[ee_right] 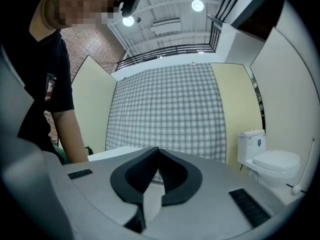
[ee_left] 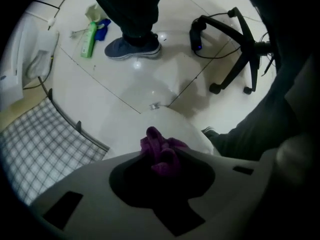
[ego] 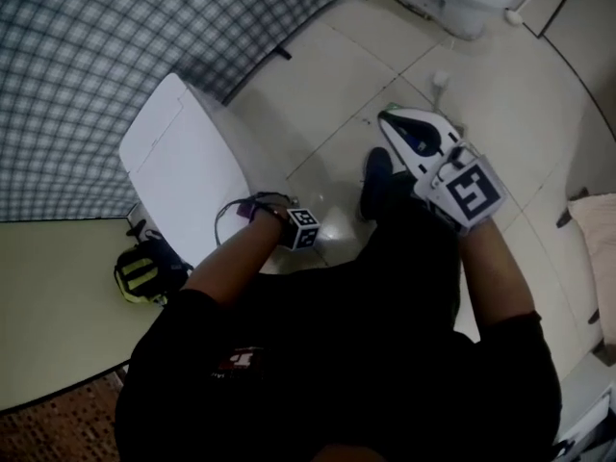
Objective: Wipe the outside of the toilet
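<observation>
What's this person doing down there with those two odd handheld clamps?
The person is cleaning a toilet with a handheld gripper in each hand. The left gripper is clamped on a bunched purple cloth and reaches down beside the toilet's white body. The right gripper is held off to the side, jaws together and nothing in them. A second toilet stands farther away, untouched.

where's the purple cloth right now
The purple cloth is pinched in the jaws of the left hand-held gripper, centre-low in the left gripper view, right by the side of the white toilet.
</observation>
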